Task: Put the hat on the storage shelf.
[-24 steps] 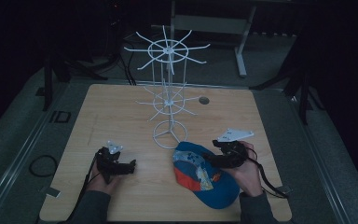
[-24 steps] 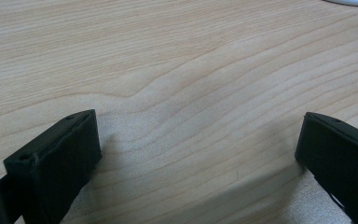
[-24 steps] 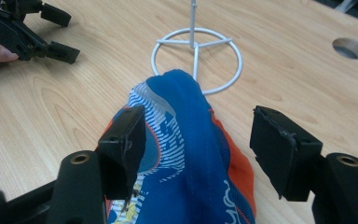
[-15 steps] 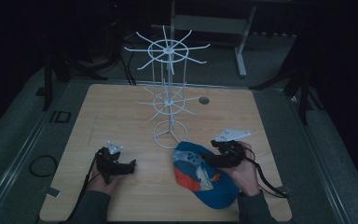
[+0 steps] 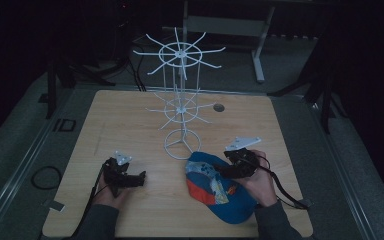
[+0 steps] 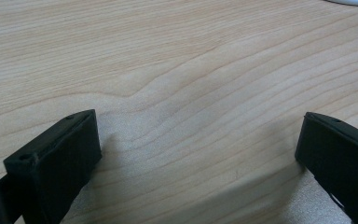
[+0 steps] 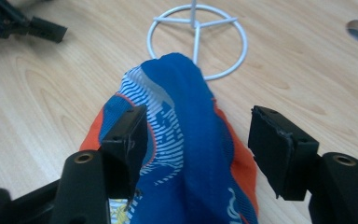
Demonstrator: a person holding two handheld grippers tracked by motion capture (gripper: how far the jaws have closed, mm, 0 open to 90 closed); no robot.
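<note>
A light wooden table [image 5: 130, 115] carries a white wire hook stand [image 5: 180, 100] just ahead of both grippers. A blue and orange fabric cap [image 7: 186, 154] rises between the spread jaws of the right gripper [image 7: 198, 149]. The left gripper [image 6: 198, 154], jaws wide apart, sits low over bare wood.

The surface [image 6: 191, 70] beneath the left gripper's jaws is pale wood with a fine wavy grain, smooth and matt. Between the right gripper's jaws lies a cap [image 7: 186, 154] of soft woven cloth, blue and orange with white printed stripes, folded and without shine. Beyond those jaws the stand [image 7: 196, 39] has a base ring of thin white-coated wire, smooth and faintly glossy, while the jaws themselves look like matt black plastic with slightly rough edges.
</note>
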